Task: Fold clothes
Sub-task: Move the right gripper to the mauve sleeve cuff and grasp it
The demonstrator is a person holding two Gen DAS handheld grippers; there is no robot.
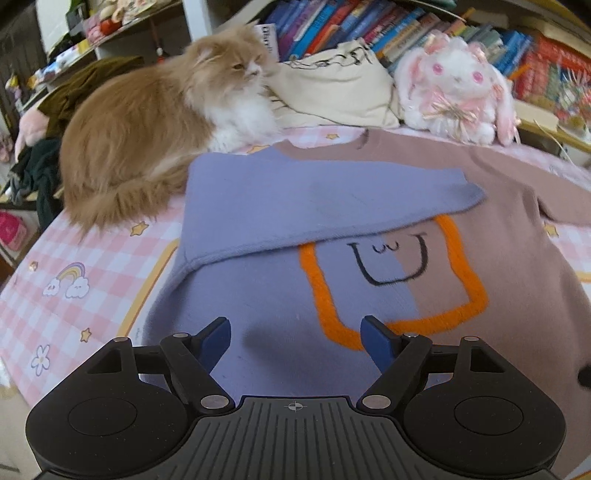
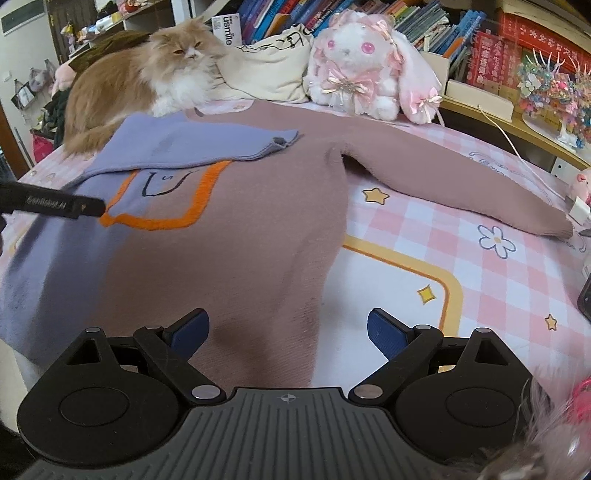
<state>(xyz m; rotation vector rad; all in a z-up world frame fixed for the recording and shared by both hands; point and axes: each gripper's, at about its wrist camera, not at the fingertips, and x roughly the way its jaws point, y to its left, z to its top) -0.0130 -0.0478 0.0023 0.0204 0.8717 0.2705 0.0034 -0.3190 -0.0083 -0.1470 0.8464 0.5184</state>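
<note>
I have the sweater [image 2: 236, 236] spread flat across the bed [image 2: 424, 266], its collar toward the far edge where the cat [image 2: 147, 85] sits and its hem at the near edge under my tools. The lilac sleeve [image 1: 314, 195] is already laid across the chest, covering the top of the orange-outlined smiley patch [image 1: 399, 280], so I judge the first sleeve fold done. My left gripper [image 1: 295, 343] hovers just over the lilac half near the hem, jaws wide and holding nothing, with only bare knit showing between the blue pads. My right gripper [image 2: 288, 332] hangs over the brown half at the near edge, jaws also spread wide and empty. The brown sleeve [image 2: 461, 184] lies stretched out toward the right edge of the bed, cuff near a white plug and cable [image 2: 576, 212], so I reckon that is the next piece: reach out, pinch the cuff and carry it back across the chest to meet the lilac one. It's a long reach, and I must lift clear of the cable. As for writing, a white box [image 2: 225, 27] behind the cat reads "usmile"; the left tool's black arm in the right view carries small pale lettering I can't make out, and the book spines on the shelf are too blurred to read.
</note>
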